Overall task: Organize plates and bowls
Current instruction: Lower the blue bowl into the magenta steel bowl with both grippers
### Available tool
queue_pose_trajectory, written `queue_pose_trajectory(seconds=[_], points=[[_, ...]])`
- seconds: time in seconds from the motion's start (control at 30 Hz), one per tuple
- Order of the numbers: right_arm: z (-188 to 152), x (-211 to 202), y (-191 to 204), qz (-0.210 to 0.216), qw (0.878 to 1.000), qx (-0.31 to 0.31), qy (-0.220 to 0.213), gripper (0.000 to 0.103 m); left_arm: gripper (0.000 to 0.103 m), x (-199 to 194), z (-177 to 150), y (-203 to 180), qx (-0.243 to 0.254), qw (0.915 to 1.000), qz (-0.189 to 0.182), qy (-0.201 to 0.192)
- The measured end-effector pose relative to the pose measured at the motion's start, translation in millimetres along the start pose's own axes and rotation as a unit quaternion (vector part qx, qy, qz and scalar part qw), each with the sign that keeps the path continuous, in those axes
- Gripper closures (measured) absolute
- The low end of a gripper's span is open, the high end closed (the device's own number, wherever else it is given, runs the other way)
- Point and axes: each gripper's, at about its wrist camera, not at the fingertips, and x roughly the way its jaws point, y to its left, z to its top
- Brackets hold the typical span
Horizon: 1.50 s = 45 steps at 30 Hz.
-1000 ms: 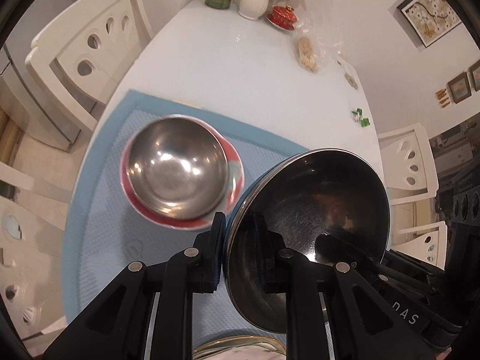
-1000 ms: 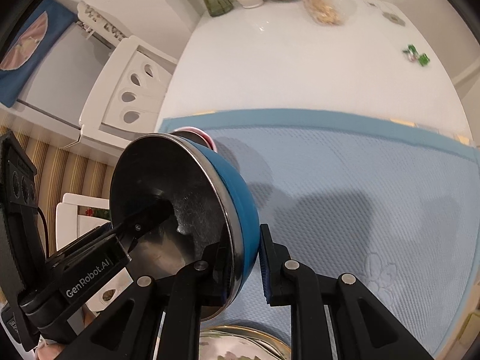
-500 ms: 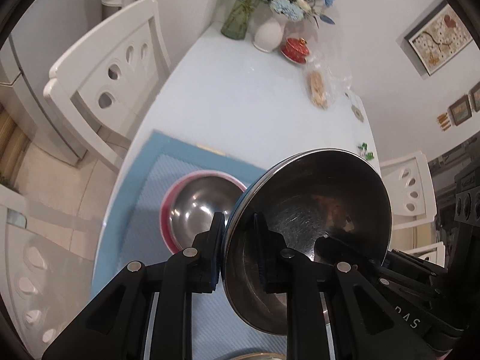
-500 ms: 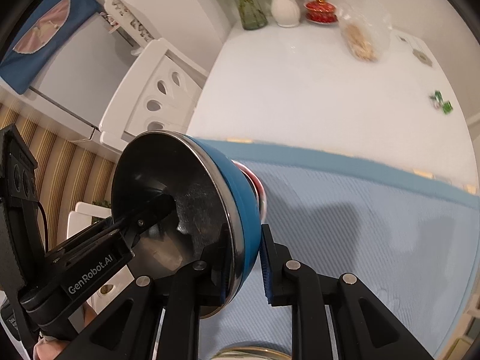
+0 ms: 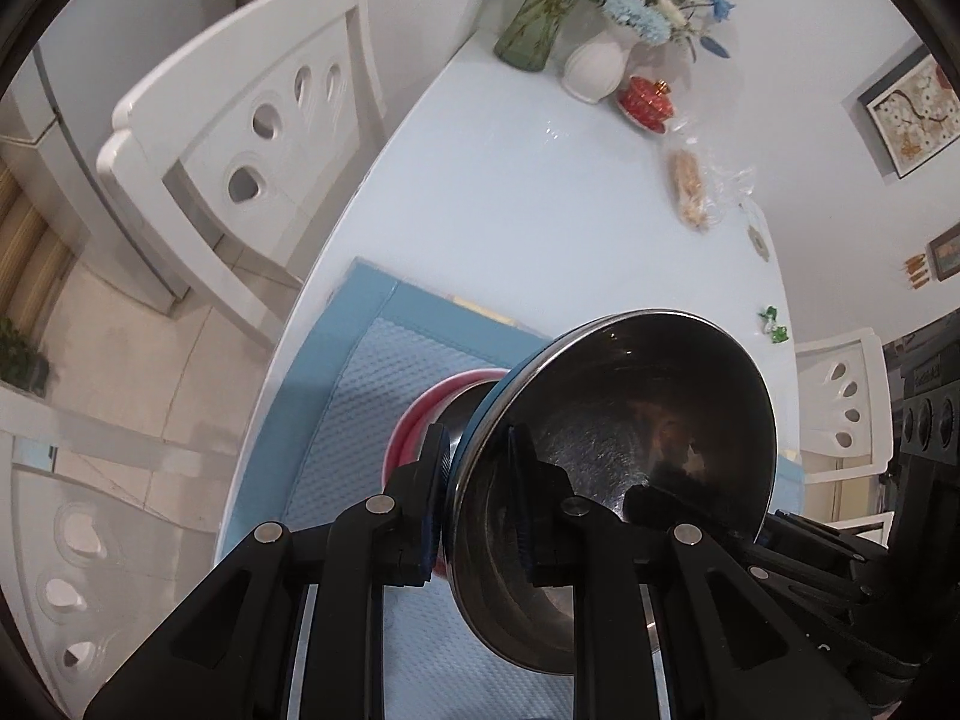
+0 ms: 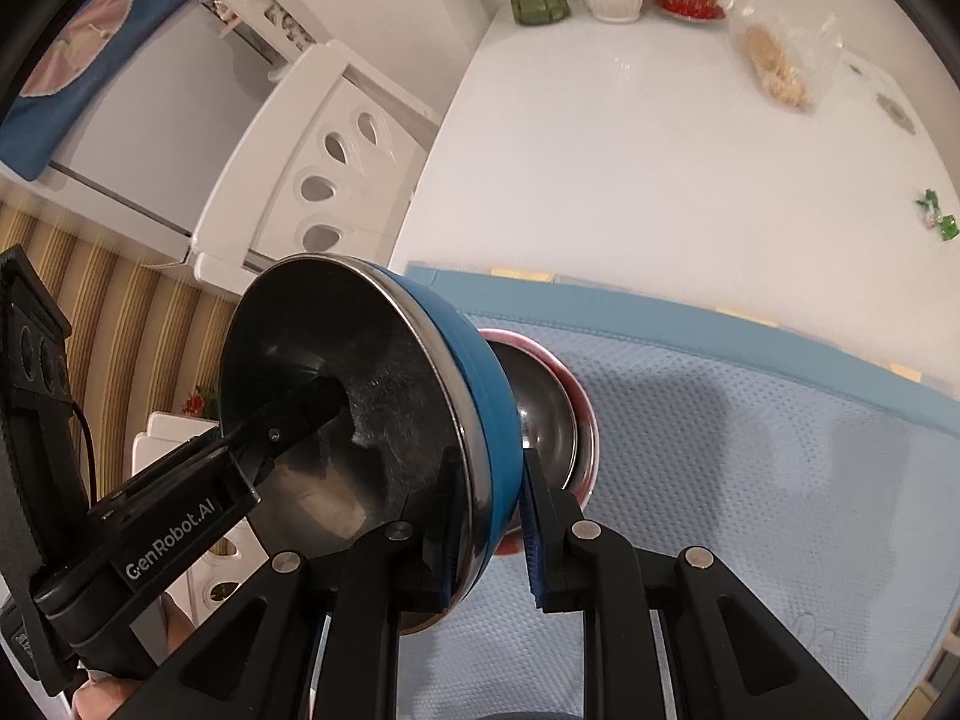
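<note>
A blue-sided steel bowl (image 5: 630, 432) hangs above the blue placemat (image 5: 372, 372), gripped by both hands. My left gripper (image 5: 477, 498) is shut on its near rim, one finger inside and one outside. From the opposite side my right gripper (image 6: 489, 528) pinches the rim of the same blue bowl (image 6: 474, 372). Behind and under it a red-sided steel bowl (image 5: 420, 420) rests on the mat, mostly hidden; in the right wrist view the red bowl (image 6: 558, 414) shows beside the blue one. The other gripper's black arm (image 6: 180, 516) crosses the bowl's inside.
The white table (image 5: 528, 192) carries a green glass vase (image 5: 528, 30), a white vase (image 5: 594, 69), a red lidded cup (image 5: 645, 99), a bag of snacks (image 5: 690, 186) and green sweets (image 5: 774, 324) at its far end. White chairs (image 5: 252, 120) stand along the left side.
Both grippers have carried the blue bowl toward the red bowl, which now lies largely hidden behind it. The red bowl has shifted from left of the fingers to just past them.
</note>
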Motion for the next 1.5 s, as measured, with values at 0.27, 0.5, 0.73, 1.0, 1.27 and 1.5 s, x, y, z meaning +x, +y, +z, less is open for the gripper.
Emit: queue_pose_trajectory(seconds=[0.27,0.5,0.73,1.0,1.27,1.5], points=[[4.4,23.7,-11.3,-0.001,1.000,0.012,0.023,0.086,0.086,23.8,-2.9,4.0,0.002,0.9998,0.004,0.021],[4.2,39.7,-21.5,0.002,0.999,0.026,0.041,0.086,0.086,34.9,-7.1,7.0,-0.001,0.9994,0.006,0.033],[2.8,53.1,-21.9,-0.003,0.998,0.026,0.053,0.086,0.086,38.9,-11.7,5.9,0.012,0.9991,0.026,0.032],[1.7,62.1,-20.2,-0.006,0.998,0.030,0.059,0.086,0.086,39.4,-11.8,12.1,0.006,0.9992,0.024,0.032],[2.0,62.7,-19.9,-0.008,0.998,0.031,0.058,0.086,0.086,40.2,-12.9,14.8,0.001,0.9992,0.023,0.034],[2.3,61.4,-21.3,-0.012,0.998,0.035,0.054,0.086,0.086,39.7,-13.4,15.4,0.001,0.9992,0.020,0.033]])
